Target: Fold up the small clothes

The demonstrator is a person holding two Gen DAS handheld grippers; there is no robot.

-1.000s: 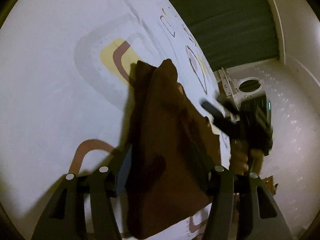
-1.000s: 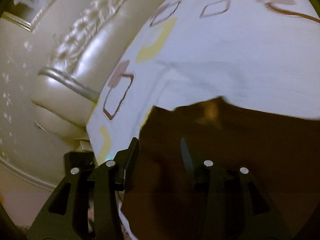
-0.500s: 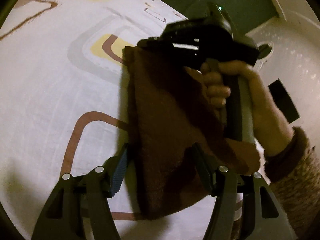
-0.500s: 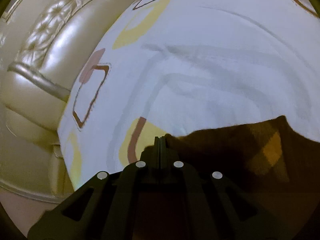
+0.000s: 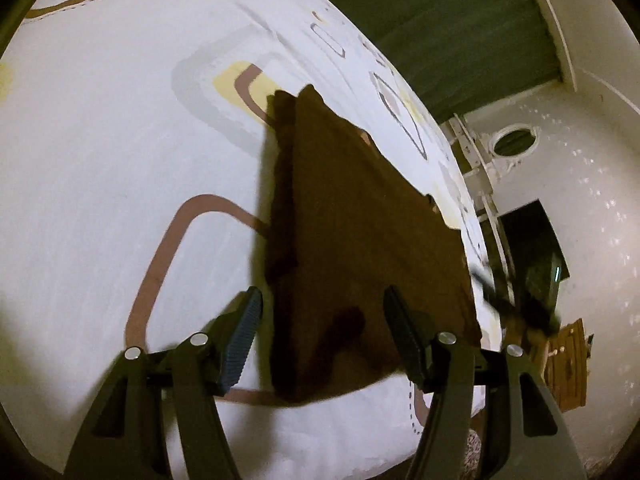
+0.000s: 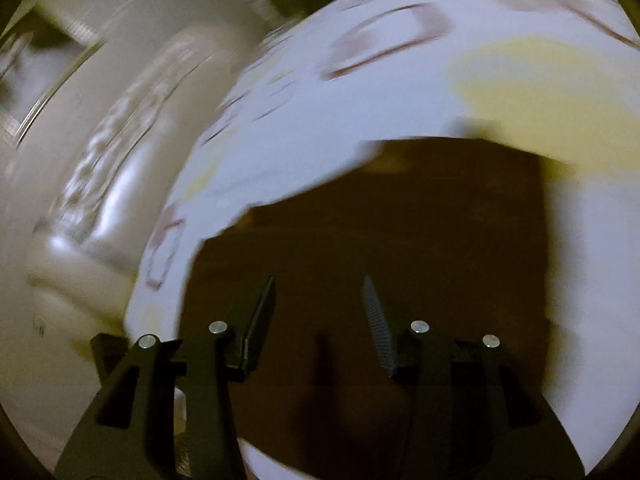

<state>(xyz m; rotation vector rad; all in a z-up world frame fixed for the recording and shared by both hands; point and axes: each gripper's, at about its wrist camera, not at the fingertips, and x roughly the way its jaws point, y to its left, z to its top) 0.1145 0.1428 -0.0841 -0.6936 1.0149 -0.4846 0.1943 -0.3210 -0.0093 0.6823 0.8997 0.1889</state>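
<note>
Right gripper (image 6: 319, 308), clamped 0.5 s ago, is now hovering open over brown cloth (image 5: 360, 240) lying folded on bedsheet (image 5: 120, 140); left gripper (image 5: 322, 320) also open. Risk: fingers snagging, undoing fold.

Open bedsheet (image 5: 120, 152) surrounds the brown cloth (image 5: 360, 240); padded headboard (image 6: 100, 168) borders one side.

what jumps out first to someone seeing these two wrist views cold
A dark brown cloth, folded with layered edges along its left side, lies on a white bedsheet printed with brown and yellow rounded squares. The left gripper and right gripper are both open over it, holding nothing. The right view is motion-blurred.
</note>
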